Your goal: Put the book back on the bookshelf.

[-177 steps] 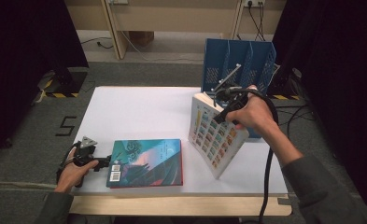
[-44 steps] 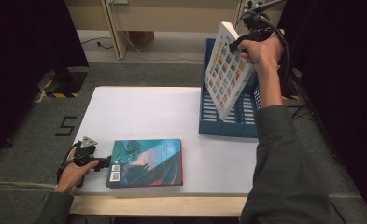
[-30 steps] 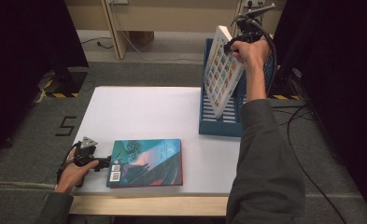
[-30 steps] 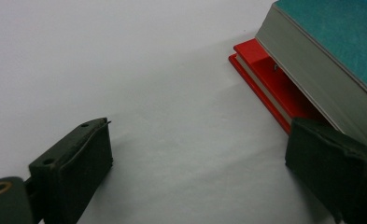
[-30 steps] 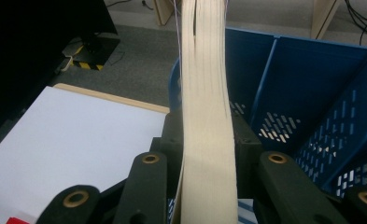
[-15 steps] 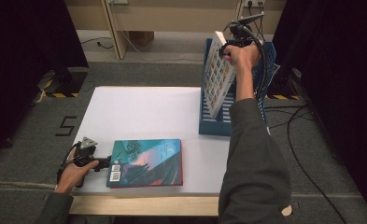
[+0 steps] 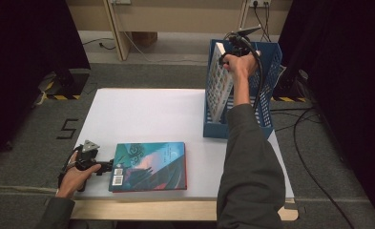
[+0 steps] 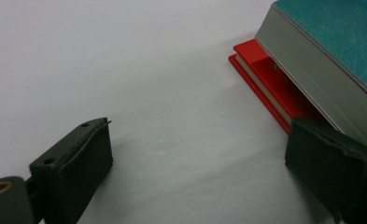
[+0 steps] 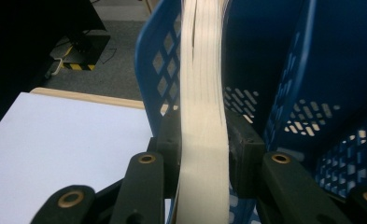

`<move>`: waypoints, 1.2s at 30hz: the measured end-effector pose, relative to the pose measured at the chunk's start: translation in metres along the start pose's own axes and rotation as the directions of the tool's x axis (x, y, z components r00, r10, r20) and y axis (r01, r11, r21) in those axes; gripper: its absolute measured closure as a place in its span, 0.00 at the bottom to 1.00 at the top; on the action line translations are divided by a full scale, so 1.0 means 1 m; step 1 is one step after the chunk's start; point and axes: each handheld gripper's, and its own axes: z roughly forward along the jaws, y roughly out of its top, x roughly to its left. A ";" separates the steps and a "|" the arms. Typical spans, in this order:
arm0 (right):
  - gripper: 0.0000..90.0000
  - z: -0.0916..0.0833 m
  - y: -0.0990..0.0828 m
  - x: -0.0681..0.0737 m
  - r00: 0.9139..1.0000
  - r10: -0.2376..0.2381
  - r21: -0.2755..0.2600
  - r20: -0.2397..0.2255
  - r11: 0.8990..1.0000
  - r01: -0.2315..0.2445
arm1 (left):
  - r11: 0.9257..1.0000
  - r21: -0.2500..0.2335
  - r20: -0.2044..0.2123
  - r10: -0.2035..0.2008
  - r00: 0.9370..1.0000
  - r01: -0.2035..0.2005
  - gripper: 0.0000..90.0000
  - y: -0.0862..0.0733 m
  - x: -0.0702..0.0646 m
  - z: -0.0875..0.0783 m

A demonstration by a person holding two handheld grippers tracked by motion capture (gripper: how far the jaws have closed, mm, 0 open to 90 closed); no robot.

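At the table's (image 7: 142,114) far right corner, the blue rack (image 7: 266,95) receives the white book (image 7: 219,88), pinched by the right gripper (image 7: 233,47); lowering straight should avoid its dividers. The left gripper (image 7: 101,167), jaws spread, rests beside the teal book (image 7: 149,164) at the near edge.

The tabletop (image 7: 142,114) is white, with a pale wood strip along its near edge. At the near edge lies a book (image 7: 149,165) with a teal cover swirled in darker blue-green, a pinkish patch, a red spine edge and a white barcode label; its page block is grey-white. Beneath it in the left tool view shows a red book (image 8: 270,88). At the far right corner stands a blue basket (image 7: 266,90) with a lattice of holes. In it stands a white book (image 7: 219,81) with a grid of small coloured pictures; its pages are cream. Both tools, left (image 7: 90,162) and right (image 7: 237,45), are black, the left topped by a grey plate. The sleeves are dark grey-green.
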 end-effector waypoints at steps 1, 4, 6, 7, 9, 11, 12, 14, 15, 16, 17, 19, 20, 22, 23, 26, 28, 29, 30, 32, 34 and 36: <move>0.78 0.003 -0.002 -0.001 1.000 -0.003 0.008 -0.002 1.000 0.003 | 1.000 0.000 0.000 0.000 1.000 0.000 0.07 0.000 0.000 0.000; 0.76 0.007 -0.006 0.000 1.000 0.015 -0.009 -0.015 1.000 -0.015 | 1.000 -0.001 -0.001 0.000 1.000 0.000 0.07 0.000 0.000 0.000; 0.75 0.006 -0.007 0.000 0.999 0.012 -0.011 -0.035 1.000 -0.013 | 1.000 -0.001 -0.002 0.000 1.000 0.000 0.07 0.000 0.000 0.000; 0.74 0.004 -0.007 0.001 0.999 0.014 -0.015 -0.042 1.000 -0.015 | 1.000 0.000 -0.002 0.002 1.000 -0.002 0.07 0.000 0.000 0.000; 0.72 0.001 -0.008 0.001 0.998 0.013 -0.022 -0.059 1.000 -0.015 | 1.000 -0.001 -0.004 0.003 1.000 -0.003 0.07 0.000 0.000 0.000; 0.71 -0.001 -0.008 0.001 0.998 0.013 -0.022 -0.067 1.000 -0.014 | 1.000 -0.002 -0.004 0.003 1.000 -0.003 0.08 0.000 0.000 0.000; 0.69 -0.004 -0.009 0.001 0.997 0.015 -0.020 -0.080 1.000 -0.017 | 1.000 -0.002 -0.004 0.002 1.000 -0.002 0.08 0.000 0.000 0.000; 0.68 -0.010 -0.010 0.000 0.995 0.006 -0.032 -0.100 0.999 -0.009 | 1.000 -0.002 -0.004 0.002 1.000 -0.002 0.08 0.000 0.000 0.000; 0.65 -0.017 -0.012 -0.001 0.993 -0.010 -0.026 -0.118 1.000 0.007 | 1.000 -0.003 -0.004 0.002 1.000 -0.002 0.08 -0.001 0.000 0.000; 0.63 -0.020 -0.014 -0.002 0.992 -0.023 -0.019 -0.122 1.000 0.020 | 1.000 -0.003 -0.004 0.002 1.000 -0.002 0.08 -0.001 0.000 0.000; 0.63 -0.020 -0.014 -0.002 0.992 -0.023 -0.019 -0.122 1.000 0.020 | 1.000 -0.003 -0.004 0.002 1.000 -0.002 0.08 -0.001 0.000 0.000; 0.61 -0.030 -0.023 -0.003 0.986 -0.048 -0.037 -0.157 0.998 0.043 | 1.000 -0.002 -0.004 0.002 1.000 -0.002 0.08 -0.001 0.000 0.000; 0.60 -0.034 -0.026 -0.003 0.984 -0.062 -0.043 -0.167 0.998 0.056 | 1.000 -0.003 -0.004 0.001 1.000 -0.002 0.08 -0.001 0.000 0.000; 0.59 -0.041 -0.033 -0.004 0.978 -0.074 -0.049 -0.196 0.997 0.066 | 1.000 -0.002 -0.005 0.001 1.000 -0.001 0.08 -0.001 -0.001 0.000; 0.59 -0.044 -0.036 -0.005 0.974 -0.087 -0.043 -0.208 0.996 0.080 | 1.000 -0.002 -0.006 0.001 1.000 -0.001 0.08 -0.001 -0.001 0.000; 0.58 -0.051 -0.047 -0.007 0.966 -0.121 -0.042 -0.229 0.993 0.115 | 1.000 -0.001 -0.006 0.001 1.000 -0.001 0.08 0.000 -0.001 -0.001; 0.58 -0.053 -0.054 -0.008 0.962 -0.134 -0.048 -0.238 0.991 0.126 | 1.000 -0.001 -0.007 0.000 1.000 0.000 0.08 -0.001 -0.001 -0.001; 0.58 -0.054 -0.058 -0.008 0.961 -0.138 -0.043 -0.242 0.990 0.131 | 1.000 -0.002 -0.008 -0.001 1.000 0.001 0.08 -0.001 -0.001 -0.001; 0.58 -0.054 -0.061 -0.009 0.958 -0.142 -0.039 -0.248 0.990 0.136 | 1.000 -0.001 -0.007 -0.001 1.000 0.001 0.08 -0.001 -0.001 -0.001; 0.58 -0.055 -0.068 -0.012 0.954 -0.143 -0.048 -0.262 0.990 0.135 | 1.000 -0.001 -0.007 -0.001 1.000 0.001 0.08 -0.001 -0.001 -0.001; 0.57 -0.056 -0.073 -0.014 0.951 -0.149 -0.046 -0.273 0.989 0.141 | 1.000 -0.002 -0.006 -0.001 1.000 0.001 0.08 -0.001 -0.001 -0.001; 0.57 -0.058 -0.079 -0.015 0.946 -0.159 -0.051 -0.282 0.987 0.151 | 1.000 -0.002 -0.006 -0.001 1.000 0.001 0.08 -0.001 -0.001 -0.001</move>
